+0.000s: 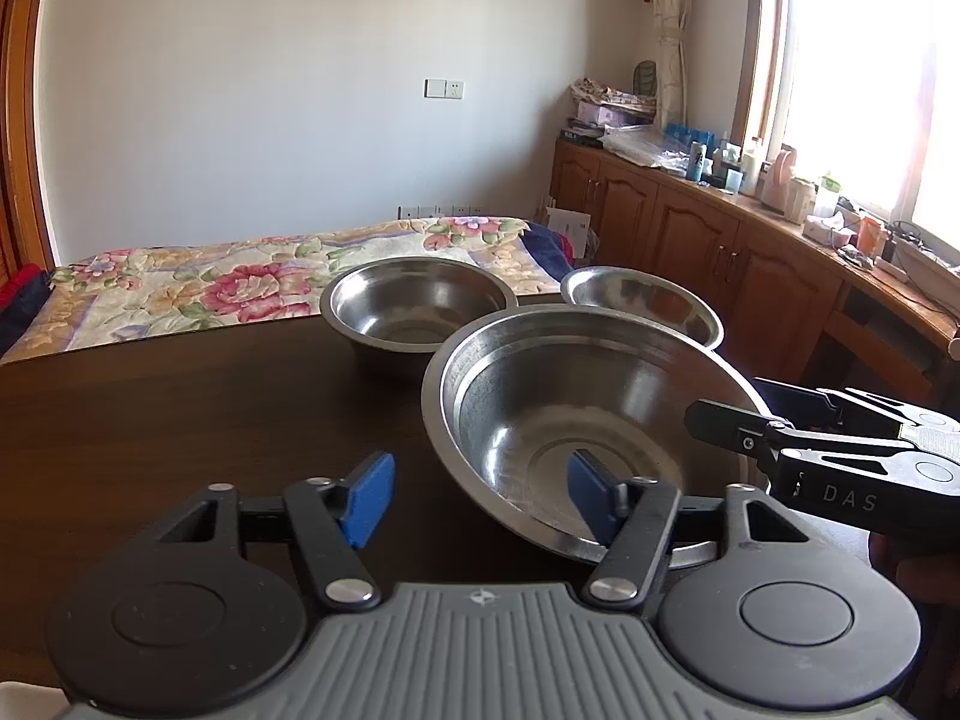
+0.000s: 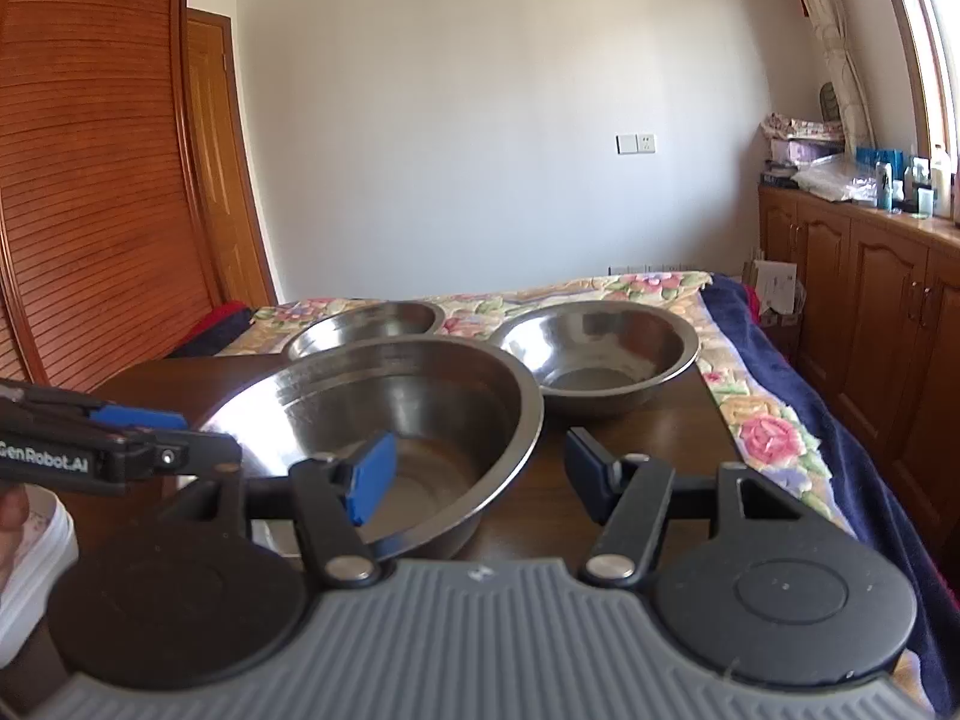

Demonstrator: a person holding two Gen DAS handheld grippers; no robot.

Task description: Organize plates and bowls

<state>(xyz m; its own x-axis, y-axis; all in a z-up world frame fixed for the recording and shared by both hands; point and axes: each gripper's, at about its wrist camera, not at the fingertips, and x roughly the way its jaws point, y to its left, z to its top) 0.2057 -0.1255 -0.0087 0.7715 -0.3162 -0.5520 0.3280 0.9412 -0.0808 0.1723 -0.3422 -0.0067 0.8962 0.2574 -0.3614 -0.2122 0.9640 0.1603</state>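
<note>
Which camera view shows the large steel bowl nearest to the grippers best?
The left wrist view: the large steel bowl shows nearly its whole rim and inside. In the right wrist view it is blurred, and a hand-held gripper finger hides part of it.

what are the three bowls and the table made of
The big bowl, the left far bowl and the right far bowl look like stainless steel: grey, shiny, with blurred reflections and thin rolled rims, the finish somewhat dulled. The table looks like dark brown wood or wood veneer with a smooth, slightly glossy top; which of the two cannot be told.
</note>
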